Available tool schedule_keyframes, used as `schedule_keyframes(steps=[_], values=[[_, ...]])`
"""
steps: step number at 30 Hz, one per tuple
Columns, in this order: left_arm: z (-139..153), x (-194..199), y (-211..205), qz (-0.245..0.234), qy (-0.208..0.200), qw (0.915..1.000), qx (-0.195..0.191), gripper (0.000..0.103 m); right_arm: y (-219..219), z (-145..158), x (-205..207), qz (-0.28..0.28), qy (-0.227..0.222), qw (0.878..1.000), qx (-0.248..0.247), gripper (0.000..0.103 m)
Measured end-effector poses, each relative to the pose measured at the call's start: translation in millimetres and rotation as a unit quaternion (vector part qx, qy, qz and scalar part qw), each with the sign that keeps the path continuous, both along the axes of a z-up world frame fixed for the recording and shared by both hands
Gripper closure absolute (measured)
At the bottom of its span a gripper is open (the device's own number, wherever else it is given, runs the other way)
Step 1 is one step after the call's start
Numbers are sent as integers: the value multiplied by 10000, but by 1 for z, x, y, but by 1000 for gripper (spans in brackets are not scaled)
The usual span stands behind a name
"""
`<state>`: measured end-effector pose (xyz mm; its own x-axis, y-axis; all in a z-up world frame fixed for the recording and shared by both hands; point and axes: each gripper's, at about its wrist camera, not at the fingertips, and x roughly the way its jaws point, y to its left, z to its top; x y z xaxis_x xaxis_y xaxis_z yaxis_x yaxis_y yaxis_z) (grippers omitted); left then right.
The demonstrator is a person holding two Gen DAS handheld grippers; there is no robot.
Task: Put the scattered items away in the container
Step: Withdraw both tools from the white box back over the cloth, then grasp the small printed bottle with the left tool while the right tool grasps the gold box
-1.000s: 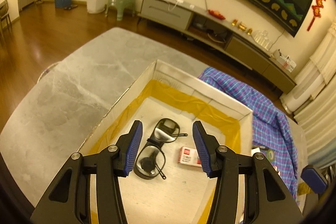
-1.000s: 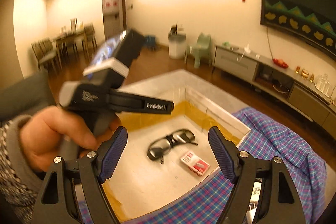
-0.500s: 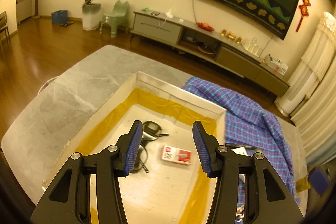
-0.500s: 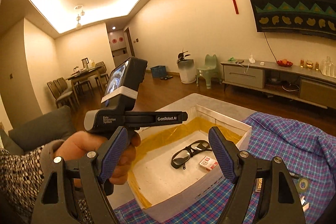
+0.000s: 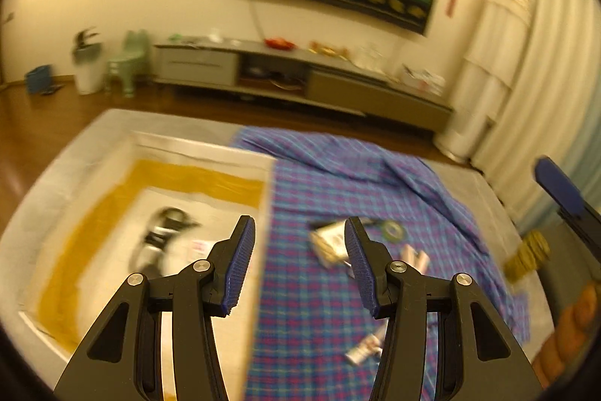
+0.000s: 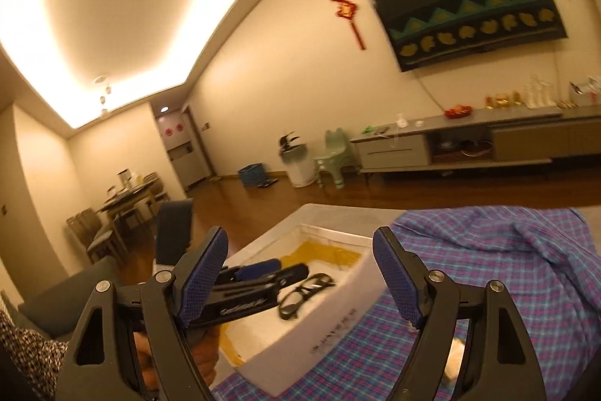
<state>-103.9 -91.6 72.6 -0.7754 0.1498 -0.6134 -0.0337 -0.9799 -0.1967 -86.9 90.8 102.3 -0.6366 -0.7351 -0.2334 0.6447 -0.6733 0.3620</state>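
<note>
Scattered items (image 5: 330,243) on plaid cloth (image 5: 319,307), past left gripper (image 5: 298,264), jaws apart, empty

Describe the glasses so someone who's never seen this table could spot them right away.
Find the white box with yellow tape inside, beside the plaid cloth. The glasses lie on its floor: dark frames, the only eyewear there.

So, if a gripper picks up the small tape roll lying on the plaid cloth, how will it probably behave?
The tape roll looks like a small flat ring, so probably light and stiff. Lying flat on the plaid cloth, it should not roll now, but set on edge it likely would. The soft, wrinkled cloth may bunch when it is pushed.
</note>
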Motion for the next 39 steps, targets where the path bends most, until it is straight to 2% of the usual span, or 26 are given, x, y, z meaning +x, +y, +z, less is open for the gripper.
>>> schedule_keyframes(steps=[5,7,13,15,17,21,29,34,35,36,37,39], values=[[-29,-6,47,-700,-419,9966,-126,50,38,-32,-22,-711,-669,9949,236,24],[-42,-5,65,-964,-578,9934,-246,50,46,-47,-32,-838,-945,9911,410,26],[-88,-3,102,-1655,-1001,9788,-676,50,48,-98,-51,-691,-1480,9794,1184,25],[-103,-2,109,-1814,-1136,9735,-800,50,43,-114,-55,-569,-1524,9753,1497,25],[-117,-3,113,-1908,-1226,9696,-921,51,35,-131,-62,-552,-1612,9653,1977,25],[-139,-10,113,-1933,-1400,9659,-1003,51,25,-156,-76,-478,-1661,9530,2489,25],[-156,-19,110,-2139,-1677,9588,-829,51,9,-190,-101,-281,-1660,9393,2989,25],[-159,-19,114,-2236,-1552,9575,-949,51,2,-204,-112,-188,-1636,9360,3111,25],[-160,-19,114,-2234,-1549,9577,-941,51,1,-203,-112,-165,-1628,9348,3151,29],[-160,-20,113,-2222,-1545,9581,-941,51,1,-203,-112,-113,-1664,9341,3157,48],[-160,-20,112,-2195,-1535,9586,-962,52,1,-203,-112,-88,-1736,9324,3170,52],[-160,-21,111,-2153,-1501,9591,-1056,57,3,-202,-109,-129,-1772,9297,3225,52]])
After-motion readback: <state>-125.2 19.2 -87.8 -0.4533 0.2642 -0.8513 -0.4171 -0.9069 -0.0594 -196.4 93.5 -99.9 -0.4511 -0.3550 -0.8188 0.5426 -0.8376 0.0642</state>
